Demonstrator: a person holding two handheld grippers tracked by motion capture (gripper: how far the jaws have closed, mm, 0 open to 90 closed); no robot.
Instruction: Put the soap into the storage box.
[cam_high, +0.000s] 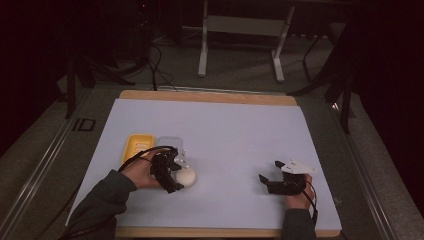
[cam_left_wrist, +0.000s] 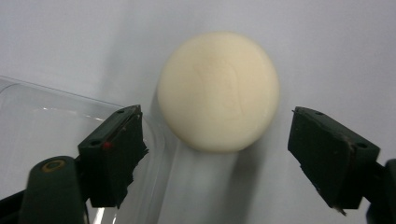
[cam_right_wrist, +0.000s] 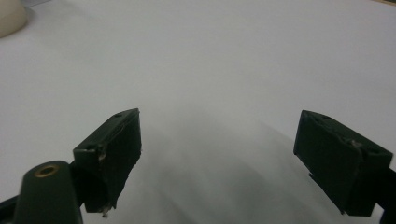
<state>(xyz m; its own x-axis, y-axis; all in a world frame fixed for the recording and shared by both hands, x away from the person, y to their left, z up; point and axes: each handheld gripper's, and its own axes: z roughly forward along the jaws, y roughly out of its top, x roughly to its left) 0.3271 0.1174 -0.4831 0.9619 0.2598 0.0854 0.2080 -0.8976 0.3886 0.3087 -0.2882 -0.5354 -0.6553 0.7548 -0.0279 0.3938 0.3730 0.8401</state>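
Clear plastic lid (cam_left_wrist: 42, 121) beside cream ball (cam_left_wrist: 218, 91)

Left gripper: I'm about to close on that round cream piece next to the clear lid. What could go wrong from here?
1. The cream round piece looks smooth and domed; the open left gripper has it ahead of its jaws rather than between them, so closing now may pinch its near edge and squirt it away.
2. One jaw hangs over the clear lid, so it may catch the rim and drag it.
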